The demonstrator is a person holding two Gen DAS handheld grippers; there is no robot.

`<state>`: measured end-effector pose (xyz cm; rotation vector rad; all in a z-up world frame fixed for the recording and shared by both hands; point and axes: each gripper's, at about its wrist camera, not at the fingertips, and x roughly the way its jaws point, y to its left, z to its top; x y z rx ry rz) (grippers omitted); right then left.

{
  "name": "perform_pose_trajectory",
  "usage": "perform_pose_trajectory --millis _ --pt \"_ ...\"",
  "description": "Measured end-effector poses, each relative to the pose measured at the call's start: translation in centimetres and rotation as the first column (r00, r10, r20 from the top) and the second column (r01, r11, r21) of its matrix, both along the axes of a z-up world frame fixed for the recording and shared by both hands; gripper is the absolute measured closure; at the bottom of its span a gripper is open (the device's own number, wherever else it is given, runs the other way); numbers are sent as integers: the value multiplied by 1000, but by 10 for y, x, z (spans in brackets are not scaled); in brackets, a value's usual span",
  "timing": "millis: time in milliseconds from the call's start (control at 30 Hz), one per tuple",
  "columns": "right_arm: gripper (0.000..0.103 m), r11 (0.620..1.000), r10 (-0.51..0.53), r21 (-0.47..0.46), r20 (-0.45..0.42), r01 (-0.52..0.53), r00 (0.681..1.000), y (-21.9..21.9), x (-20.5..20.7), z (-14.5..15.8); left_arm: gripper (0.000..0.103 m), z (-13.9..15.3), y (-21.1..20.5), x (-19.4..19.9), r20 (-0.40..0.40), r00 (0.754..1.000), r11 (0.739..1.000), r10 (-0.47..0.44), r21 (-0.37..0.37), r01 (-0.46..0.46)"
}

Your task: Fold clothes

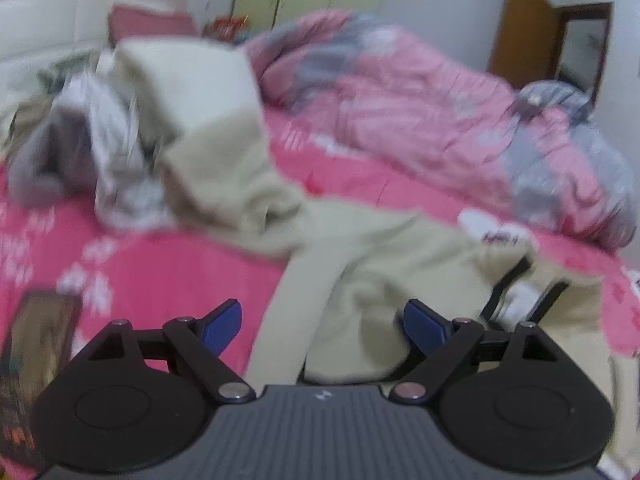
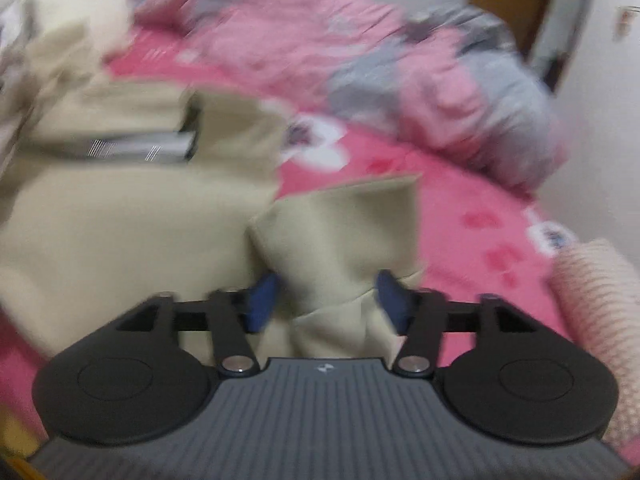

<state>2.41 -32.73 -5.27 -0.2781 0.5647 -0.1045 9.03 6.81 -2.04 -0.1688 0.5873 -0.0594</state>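
The beige garment (image 1: 360, 248) is lying spread and rumpled across the pink bed sheet (image 1: 168, 256). The left claw (image 1: 322, 322) is hanging released above it, gripping nothing. The right claw (image 2: 324, 300) is standing parted, with a raised beige fold (image 2: 340, 240) sitting between its 2 blue fingers (image 2: 262, 300); blur is hiding whether they touch it. A bunched quilt (image 1: 420, 92) is crowding the far edge, leaving open sheet beside the right claw.

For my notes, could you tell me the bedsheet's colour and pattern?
Bright pink bedsheet with white prints, clearest in the left wrist view.
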Motion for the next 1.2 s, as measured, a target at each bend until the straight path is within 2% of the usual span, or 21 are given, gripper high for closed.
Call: perform_pose_trajectory --millis 33,100,167,233,300,400,433,500,600,700,800,867,967,1033,1100,1167,1200 --pt "31 999 -29 27 38 28 999 -6 -3 11 13 8 -2 2 25 999 1000 -20 6 20" --pt "25 990 -92 118 112 78 989 -21 -10 34 12 23 -9 9 62 995 996 -81 26 80" --pt "24 962 -125 261 157 81 980 -32 -23 50 11 33 -22 21 69 984 985 -164 59 160" --pt "23 916 -105 400 150 37 983 -41 -17 53 11 39 -42 37 56 967 964 -247 115 240" --pt "23 850 -84 527 144 -5 986 -48 -10 55 11 36 -68 57 16 937 921 -348 193 339" --pt "23 763 -48 646 92 -23 995 -47 14 40 11 32 -108 87 -59 873 825 -485 300 479" --pt "23 750 -42 662 73 -17 996 -44 23 35 11 30 -121 97 -88 848 785 -523 337 519" --pt "22 736 -41 677 26 13 999 -33 39 27 11 17 -147 115 -159 803 693 -574 429 580" --pt "20 716 3 698 -14 7 1000 -17 58 16 12 -8 -172 131 -266 731 574 -629 475 667" --pt "20 717 66 697 -42 -18 997 2 65 9 18 -36 -189 141 -371 655 455 -658 497 739" --pt "20 737 191 667 -54 -107 980 27 60 10 20 -52 -185 139 -416 602 395 -681 483 781" --pt "20 760 282 622 -53 -190 958 47 60 14 23 -56 -178 135 -424 570 373 -703 463 804" --pt "20 803 361 528 -64 -276 930 75 66 15 22 -57 -166 133 -420 552 365 -721 447 817" --pt "20 839 360 467 -92 -280 928 89 75 12 22 -60 -161 137 -423 558 374 -714 443 815" --pt "20 841 344 474 -100 -259 934 90 80 11 24 -60 -160 140 -416 566 386 -712 441 810" --pt "20 844 327 481 -107 -239 939 92 84 10 41 -57 -158 140 -404 576 401 -711 440 804" --pt "20 845 318 484 -111 -228 942 92 86 9 50 -53 -156 141 -393 589 416 -706 444 794"
